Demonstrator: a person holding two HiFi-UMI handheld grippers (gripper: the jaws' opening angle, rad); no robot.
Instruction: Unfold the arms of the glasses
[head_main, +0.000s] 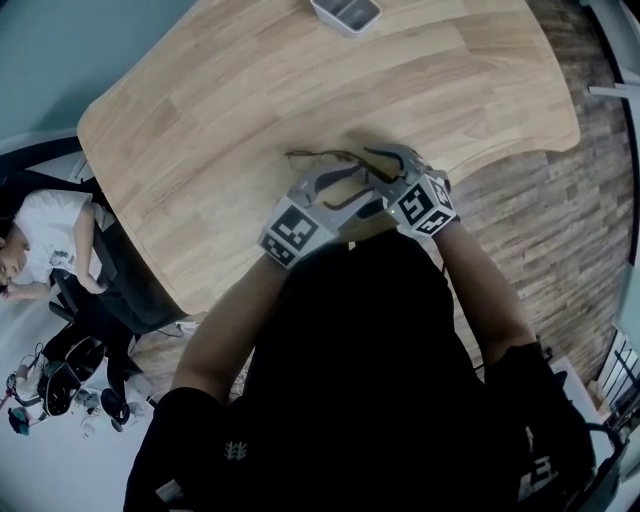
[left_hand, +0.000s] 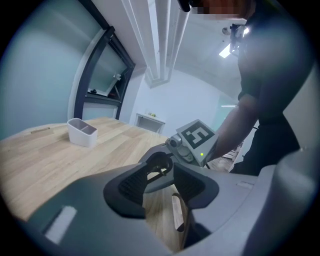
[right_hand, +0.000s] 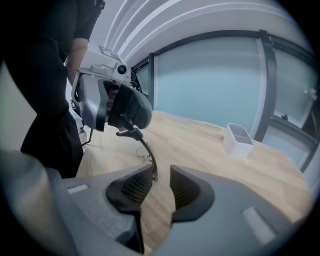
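So the glasses (right_hand: 144, 145) hang just over the wooden table (head_main: 200, 120) near its front edge, left gripper (left_hand: 160, 172) pinched on the frame, right gripper (right_hand: 161, 175) half open, arm tip against one pad.

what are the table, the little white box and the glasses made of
Table: looks like wood or a wood-look laminate, pale and matt, with plank stripes and grain lines. Box: probably plastic, smooth plain white with thin walls. Glasses: a dark, thin frame, either plastic or metal; it is too slim to tell which.
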